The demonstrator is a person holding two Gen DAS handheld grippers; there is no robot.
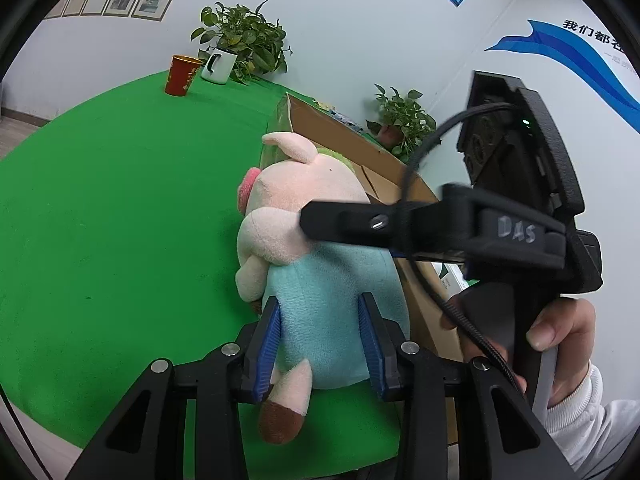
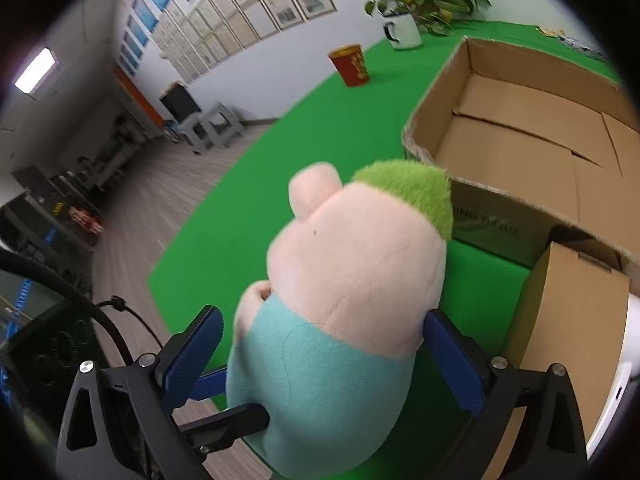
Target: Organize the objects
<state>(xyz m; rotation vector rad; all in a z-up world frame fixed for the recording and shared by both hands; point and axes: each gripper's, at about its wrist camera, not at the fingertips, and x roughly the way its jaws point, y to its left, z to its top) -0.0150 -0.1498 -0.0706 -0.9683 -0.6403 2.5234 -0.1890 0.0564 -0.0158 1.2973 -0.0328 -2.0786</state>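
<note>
A plush pig point(image 1: 316, 264) with a pink head, green hair and a light blue body sits over the green table point(image 1: 100, 208), beside an open cardboard box point(image 1: 360, 148). My left gripper point(image 1: 320, 336) is shut on the pig's blue body, its blue pads pressing both sides. In the right wrist view the pig point(image 2: 344, 292) fills the middle. My right gripper point(image 2: 328, 344) stands wide around the pig's neck and body; its left pad is clear of the plush and its right pad is at the plush's edge. The right gripper also shows in the left wrist view, its finger point(image 1: 340, 220) against the pig's head.
The open cardboard box point(image 2: 520, 136) is empty inside. A smaller closed carton point(image 2: 568, 320) lies by its near side. A red paper cup point(image 2: 352, 66), a white mug point(image 2: 402, 32) and potted plants point(image 1: 244, 40) stand at the table's far end. The floor lies beyond the left edge.
</note>
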